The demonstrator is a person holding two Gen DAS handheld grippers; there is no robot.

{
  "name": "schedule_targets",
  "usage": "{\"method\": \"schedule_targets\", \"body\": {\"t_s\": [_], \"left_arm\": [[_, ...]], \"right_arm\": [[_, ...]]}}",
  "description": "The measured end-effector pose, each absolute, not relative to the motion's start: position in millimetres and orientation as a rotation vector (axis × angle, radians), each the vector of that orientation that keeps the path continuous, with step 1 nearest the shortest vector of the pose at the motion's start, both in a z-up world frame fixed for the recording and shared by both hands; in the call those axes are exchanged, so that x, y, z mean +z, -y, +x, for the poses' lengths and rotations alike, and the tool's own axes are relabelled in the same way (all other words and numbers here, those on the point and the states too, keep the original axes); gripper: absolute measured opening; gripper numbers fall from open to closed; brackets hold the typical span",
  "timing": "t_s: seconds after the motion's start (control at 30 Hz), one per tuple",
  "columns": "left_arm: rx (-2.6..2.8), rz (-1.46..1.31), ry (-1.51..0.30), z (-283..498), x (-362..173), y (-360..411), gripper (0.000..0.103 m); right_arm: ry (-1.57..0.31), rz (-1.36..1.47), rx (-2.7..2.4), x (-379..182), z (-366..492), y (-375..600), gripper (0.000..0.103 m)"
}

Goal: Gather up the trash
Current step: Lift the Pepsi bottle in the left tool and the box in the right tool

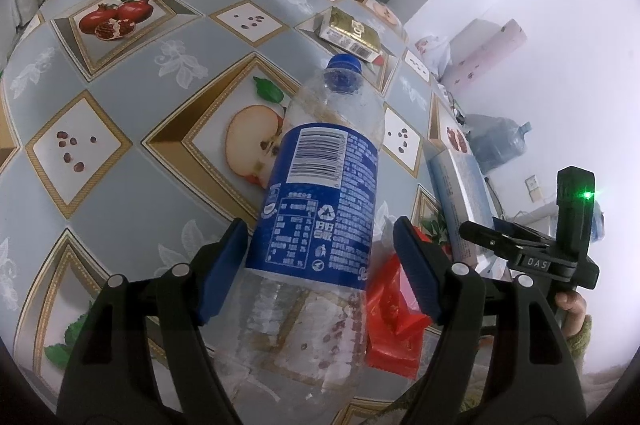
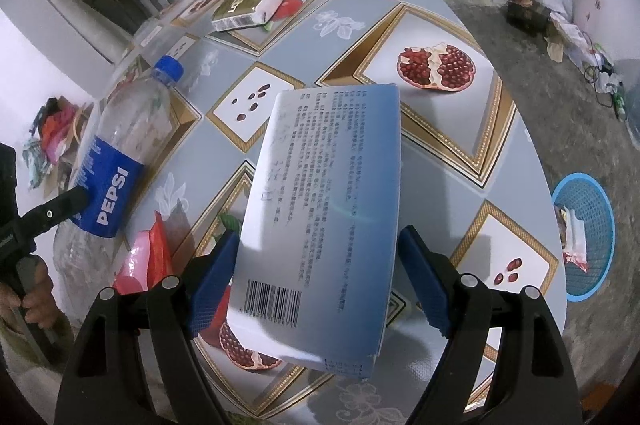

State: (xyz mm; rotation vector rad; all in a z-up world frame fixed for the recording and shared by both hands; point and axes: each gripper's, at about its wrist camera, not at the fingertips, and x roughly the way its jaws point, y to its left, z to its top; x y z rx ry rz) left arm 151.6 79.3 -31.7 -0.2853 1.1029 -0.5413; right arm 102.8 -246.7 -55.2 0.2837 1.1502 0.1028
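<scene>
clear plastic, crinkled and empty, the bottle (image 1: 316, 201) lies on the table (image 1: 132, 161) between the pads of the left gripper (image 1: 320, 265); the left pad looks to touch the blue label while the right pad stands a little off it, so the jaws are wide and not yet clamped. the right gripper (image 2: 316, 285) frames the pale blue box (image 2: 324, 209) the same way, jaws spread about as wide as the box, and i cannot tell whether the pads press it or only sit beside it. a red wrapper (image 1: 394, 321) lies on the table just beside the bottle, between bottle and box, and a gold carton (image 1: 352, 33) rests farther along the table beyond the bottle's cap. the blue basket (image 2: 586, 237) sits on the floor past the table's edge, on the box's side, with some wrappers already in it. to do this step well, close each pair of jaws slowly and squarely: the bottle is soft and round, so it is likely to dent or roll out if squeezed off-centre, and the label band looks the firmest place. the box should be held across its long sides, lifted level, then carried over the edge to the basket.
</scene>
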Motion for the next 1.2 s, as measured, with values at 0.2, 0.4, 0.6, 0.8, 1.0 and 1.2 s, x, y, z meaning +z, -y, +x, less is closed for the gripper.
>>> {"method": "schedule_targets", "body": {"t_s": [0.2,0.4,0.6,0.8,1.0,1.2], "left_arm": [[-0.539,-0.274,-1.113,152,-33,-76,0.071],[-0.559,-0.272,-1.120,157,-34,-73,0.071],[-0.592,-0.245,-1.166,168,-39,-61,0.071],[-0.598,-0.218,-1.189,170,-40,-55,0.071],[-0.581,-0.223,-1.193,170,-41,-49,0.071],[-0.571,-0.220,-1.200,170,-40,-48,0.071]], "right_arm": [[-1.145,0.278,0.116,-56,102,246,0.080],[-1.150,0.264,0.120,-56,104,242,0.086],[-1.139,0.303,0.107,-57,103,245,0.086],[-1.122,0.331,0.126,-57,99,248,0.086],[-1.109,0.353,0.140,-57,97,251,0.086],[-1.105,0.358,0.142,-57,96,251,0.086]]}}
